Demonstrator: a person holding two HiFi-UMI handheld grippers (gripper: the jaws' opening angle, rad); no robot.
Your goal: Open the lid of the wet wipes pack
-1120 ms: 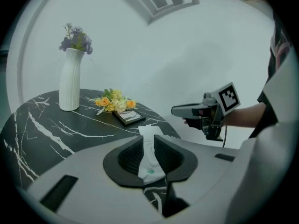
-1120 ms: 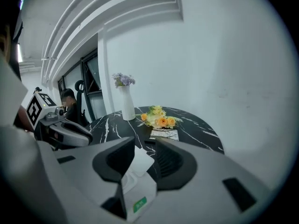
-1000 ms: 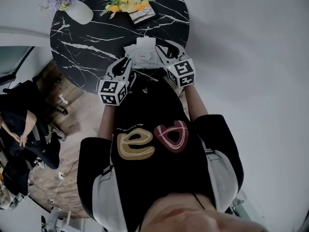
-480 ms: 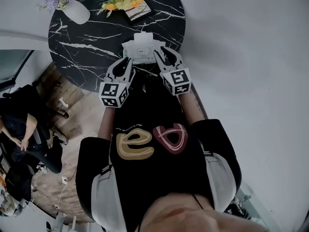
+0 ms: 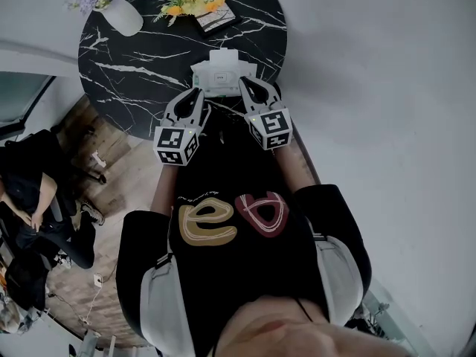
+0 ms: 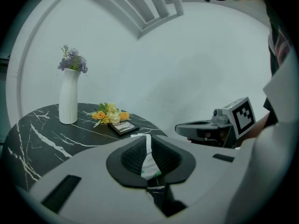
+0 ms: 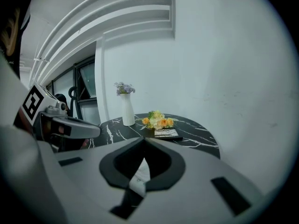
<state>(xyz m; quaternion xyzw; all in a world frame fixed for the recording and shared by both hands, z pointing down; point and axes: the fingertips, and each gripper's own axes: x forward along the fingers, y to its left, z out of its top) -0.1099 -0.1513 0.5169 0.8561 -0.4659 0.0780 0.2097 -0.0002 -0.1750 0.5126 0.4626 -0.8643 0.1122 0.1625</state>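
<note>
Sleeves in white and a black top fill the near part of the head view, and from them both arms reach forward over the near rim of the counter [image 5: 141, 65], a round black one with white veins. The left gripper [image 6: 148, 161] has its jaws almost together on a thin white edge with green print, which is one end seam of the wet wipes pack [image 5: 222, 76]. These jaws have just been closing, and the pads press on the film. The right gripper [image 7: 139, 172] has also just been closing and now pinches the opposite thin edge of the same pack, with no gap left between its pads. I think the pack is taken by its two flat ends because the middle is soft and thick, and because this grip keeps the lid side facing up and steady between the hands. The pack sits above the near edge of the counter; I cannot tell whether it rests there or hangs a little over it. A small white flap shows at its far side, but whether this is the lid already raised is not clear. Probably one gripper must release its end to take the lid tab. Farther back, well apart from the pack, lie a framed card [image 5: 217, 22] and yellow flowers [image 5: 190, 2], and a white vase [image 5: 123, 17] stands at the far left, all out of the way.
</note>
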